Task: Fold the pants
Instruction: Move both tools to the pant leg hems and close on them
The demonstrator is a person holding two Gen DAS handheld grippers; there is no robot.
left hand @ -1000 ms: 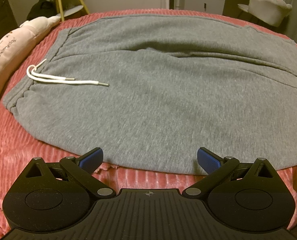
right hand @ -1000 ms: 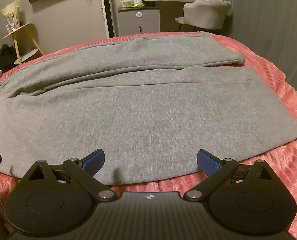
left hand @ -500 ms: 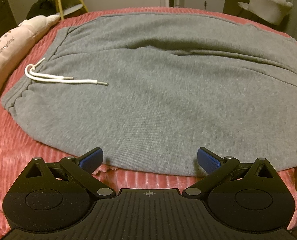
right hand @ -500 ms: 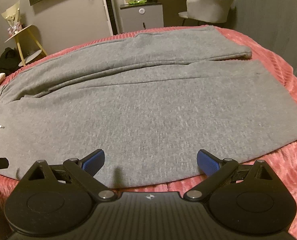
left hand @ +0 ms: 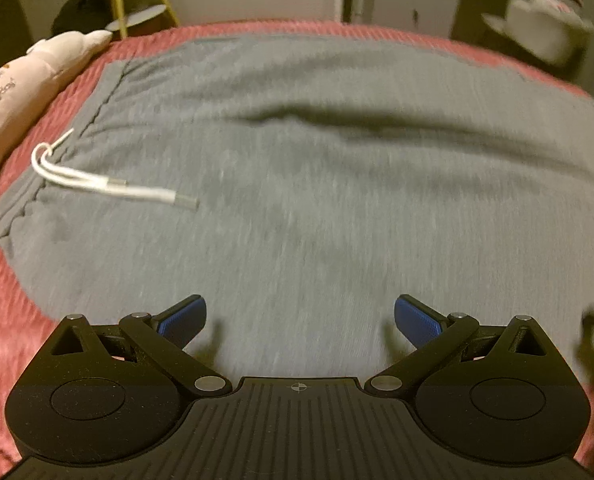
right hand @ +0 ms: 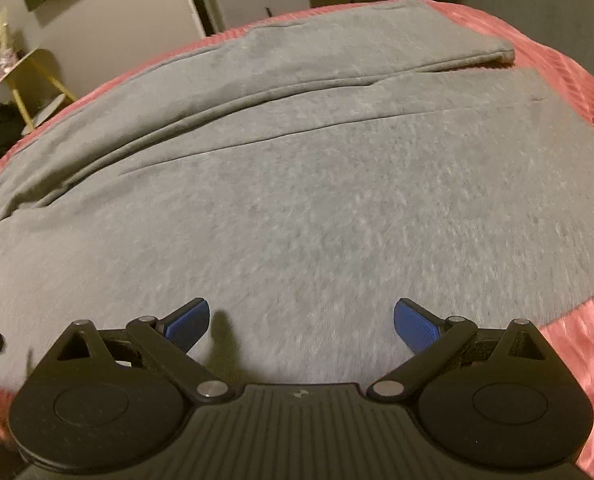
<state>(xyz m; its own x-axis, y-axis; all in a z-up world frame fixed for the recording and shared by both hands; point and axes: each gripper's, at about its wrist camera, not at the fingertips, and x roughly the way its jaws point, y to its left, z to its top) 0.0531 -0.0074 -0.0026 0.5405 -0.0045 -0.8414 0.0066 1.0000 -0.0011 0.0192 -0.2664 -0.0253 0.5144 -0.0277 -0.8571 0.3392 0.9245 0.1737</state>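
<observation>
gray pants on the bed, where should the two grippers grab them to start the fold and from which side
Grip the near long edge of the gray pants, where the fabric ends on the red bedspread, coming in low from the near side. The left gripper sits toward the waistband end by the white drawstring, the right gripper toward the cuffs. Both are open, and the flat-lying legs suit lifting that edge over the far leg.

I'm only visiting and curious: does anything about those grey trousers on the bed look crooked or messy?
Mostly tidy. The grey pants lie flat on the pink bedspread, but the far leg ends short of the near one, and the white drawstring trails loose across the front. Both tongs are open and empty.
</observation>
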